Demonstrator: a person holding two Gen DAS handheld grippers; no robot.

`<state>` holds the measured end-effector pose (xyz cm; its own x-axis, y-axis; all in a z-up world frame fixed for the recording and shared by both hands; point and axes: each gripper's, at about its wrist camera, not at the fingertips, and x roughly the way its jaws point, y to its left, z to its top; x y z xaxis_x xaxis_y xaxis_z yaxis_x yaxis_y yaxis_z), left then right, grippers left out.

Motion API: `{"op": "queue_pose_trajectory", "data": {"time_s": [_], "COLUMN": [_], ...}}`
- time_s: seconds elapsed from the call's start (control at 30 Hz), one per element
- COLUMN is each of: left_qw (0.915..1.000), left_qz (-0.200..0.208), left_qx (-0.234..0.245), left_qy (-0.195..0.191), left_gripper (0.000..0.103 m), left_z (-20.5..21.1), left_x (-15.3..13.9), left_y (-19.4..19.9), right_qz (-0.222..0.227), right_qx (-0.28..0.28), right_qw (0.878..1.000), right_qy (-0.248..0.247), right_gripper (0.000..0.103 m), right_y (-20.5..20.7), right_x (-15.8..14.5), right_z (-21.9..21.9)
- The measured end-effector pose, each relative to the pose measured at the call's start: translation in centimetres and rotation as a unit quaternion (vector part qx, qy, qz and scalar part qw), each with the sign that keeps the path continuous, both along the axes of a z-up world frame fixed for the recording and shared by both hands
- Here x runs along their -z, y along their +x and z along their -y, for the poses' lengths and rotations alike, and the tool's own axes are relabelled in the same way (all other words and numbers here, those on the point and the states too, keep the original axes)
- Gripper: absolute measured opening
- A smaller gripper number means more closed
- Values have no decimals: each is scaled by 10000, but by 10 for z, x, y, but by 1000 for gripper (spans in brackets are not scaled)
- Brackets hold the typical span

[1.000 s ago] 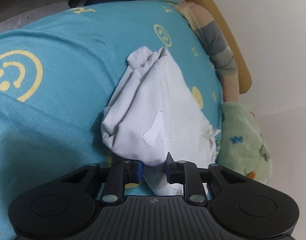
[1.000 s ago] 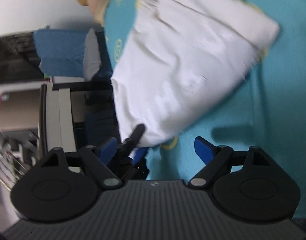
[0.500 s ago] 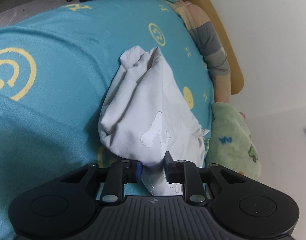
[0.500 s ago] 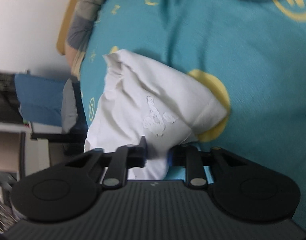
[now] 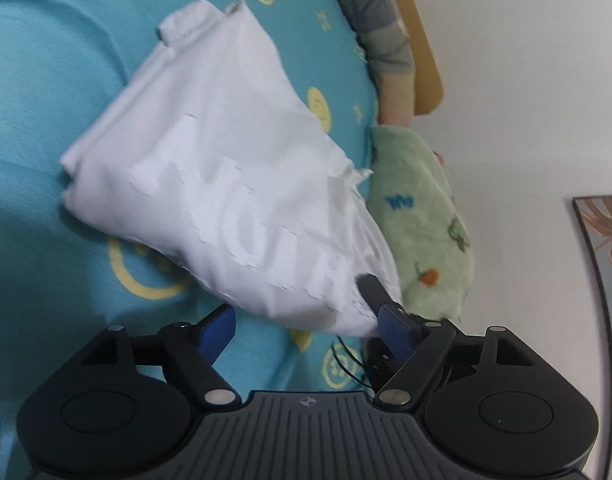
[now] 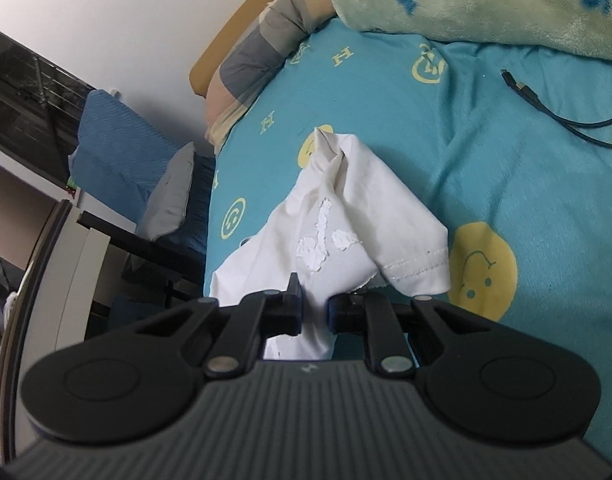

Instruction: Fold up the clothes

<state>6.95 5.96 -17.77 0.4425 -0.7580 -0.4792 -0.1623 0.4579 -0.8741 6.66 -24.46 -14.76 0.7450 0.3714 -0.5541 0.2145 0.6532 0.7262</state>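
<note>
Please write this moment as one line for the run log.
task: fold clothes | left gripper: open, at shirt edge | right gripper: shut on shirt | shirt: bunched on bed | fold: not done

The shirt [image 6: 357,216] ahead of the right gripper [image 6: 314,310] was white with a cracked white print. The bed cover [image 6: 505,168] was teal with yellow smiley faces; the blanket [image 5: 421,216] beyond was pale green with blue and orange marks.

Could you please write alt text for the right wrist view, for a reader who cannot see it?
The right gripper is shut on a crumpled white garment over a teal smiley-print bedsheet. A black cable lies beyond, near a green blanket.
</note>
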Motion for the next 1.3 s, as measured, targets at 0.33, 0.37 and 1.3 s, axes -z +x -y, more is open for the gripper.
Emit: {"op": "queue_pose_trajectory", "data": {"time_s": [0.33, 0.37, 1.3], "left_qw": [9953, 9938, 9840], "left_qz": [-389, -442, -663], "left_qx": [-539, -738, -1654], "left_qy": [-701, -707, 36], "left_gripper": [87, 87, 25], "left_z": [-1, -6, -39], "left_x": [27, 29, -17], "left_y": [1, 1, 5], "right_qz": [105, 122, -29], "right_qx": [-30, -32, 367], "right_qw": [9999, 9999, 9972], "right_qy": [9, 2, 648], "right_gripper": [14, 14, 13], "right_y": [-6, -6, -33], "right_x": [-6, -8, -4], "right_z": [-5, -5, 12]}}
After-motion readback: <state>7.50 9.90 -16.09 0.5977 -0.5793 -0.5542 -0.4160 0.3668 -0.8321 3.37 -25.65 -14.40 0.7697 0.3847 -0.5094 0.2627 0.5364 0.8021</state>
